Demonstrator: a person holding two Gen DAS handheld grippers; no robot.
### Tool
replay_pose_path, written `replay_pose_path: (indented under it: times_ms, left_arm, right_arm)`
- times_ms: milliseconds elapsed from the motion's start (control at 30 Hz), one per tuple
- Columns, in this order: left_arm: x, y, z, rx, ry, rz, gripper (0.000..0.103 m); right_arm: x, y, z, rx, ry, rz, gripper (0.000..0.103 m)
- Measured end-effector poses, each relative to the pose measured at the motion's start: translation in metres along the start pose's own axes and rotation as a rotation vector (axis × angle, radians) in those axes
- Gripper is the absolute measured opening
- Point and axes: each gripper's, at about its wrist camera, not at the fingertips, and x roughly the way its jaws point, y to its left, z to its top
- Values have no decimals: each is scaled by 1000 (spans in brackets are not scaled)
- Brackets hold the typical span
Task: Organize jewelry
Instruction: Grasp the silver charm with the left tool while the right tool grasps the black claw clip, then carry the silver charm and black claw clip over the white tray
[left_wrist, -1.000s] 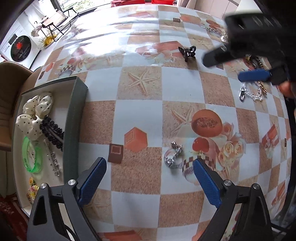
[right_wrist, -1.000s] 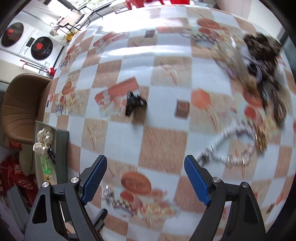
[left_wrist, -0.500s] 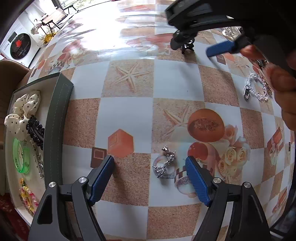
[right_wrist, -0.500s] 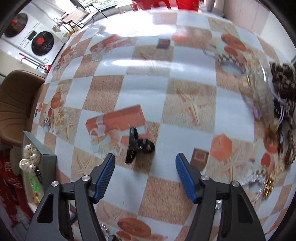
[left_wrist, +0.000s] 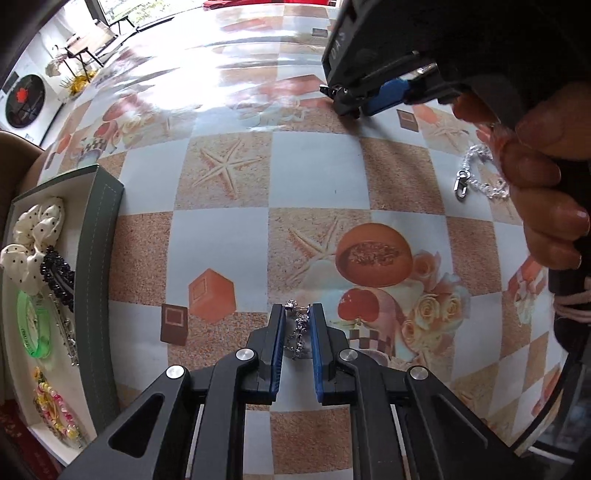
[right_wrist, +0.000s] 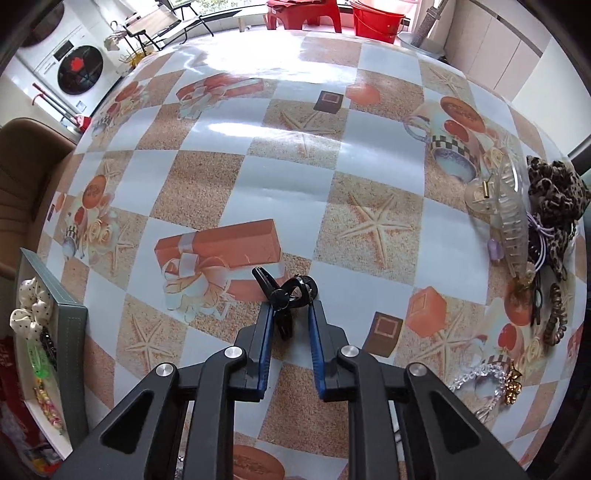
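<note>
progress is sitting near halfway: the tray (left_wrist: 99, 258) at the left is already holding a scrunchie (left_wrist: 33, 236) and bracelets. the left gripper (left_wrist: 298, 325) is pinching the near silver chain (left_wrist: 300, 332) and the right gripper (right_wrist: 290, 317) is clamping the black hair claw (right_wrist: 286, 291), while a pile (right_wrist: 535, 236) is waiting far right.

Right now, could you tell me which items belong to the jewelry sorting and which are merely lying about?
For the job:
silver chain between the left gripper jaws
black hair claw between the right gripper jaws
grey box
clear hair claw
leopard scrunchie

Lying about:
brown chair
red bucket
</note>
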Motion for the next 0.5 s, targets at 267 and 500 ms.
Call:
replay_pose_path:
  times_ms: [267,500]
  left_arm:
    - [-14,11,3,-39,-8,-117,6]
    - [-32,26,1,-24,-31,-175,6]
  right_arm:
    - [-18,-10,-20,40,0,59,20]
    - [-38,-17,-52,90,9,95,20]
